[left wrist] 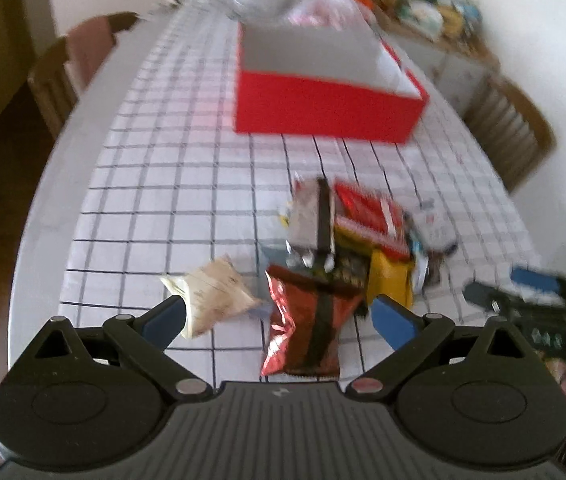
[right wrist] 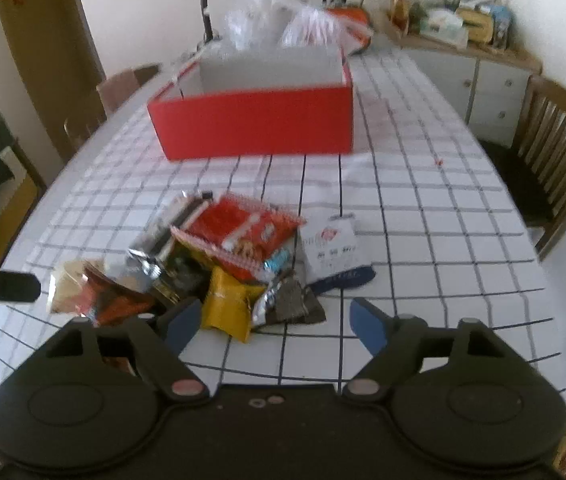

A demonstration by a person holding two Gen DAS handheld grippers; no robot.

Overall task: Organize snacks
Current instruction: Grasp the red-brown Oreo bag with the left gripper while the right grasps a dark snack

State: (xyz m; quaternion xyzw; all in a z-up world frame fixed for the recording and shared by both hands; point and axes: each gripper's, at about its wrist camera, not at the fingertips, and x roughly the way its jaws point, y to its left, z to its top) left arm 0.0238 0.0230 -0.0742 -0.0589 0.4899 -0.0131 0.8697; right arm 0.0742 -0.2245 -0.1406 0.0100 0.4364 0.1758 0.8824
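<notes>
Snacks (right wrist: 219, 264) carry blurred, unreadable print; both hand-held grippers' jaws stand apart, empty.

Both matte black plastic grippers (left wrist: 279, 320) (right wrist: 271, 324) had blue-padded fingers (left wrist: 395, 320), round silver pivot screws and ribbed bodies.

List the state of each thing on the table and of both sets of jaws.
Red box: open, no lid, inside looks bare.
Snack pile: loose on the checked tablecloth, outside the box.
Red foil packet: sealed, lying flat.
Yellow packet: sealed, at the pile's near edge.
Left gripper: jaws open, holding nothing.
Right gripper: jaws open, holding nothing.
</notes>
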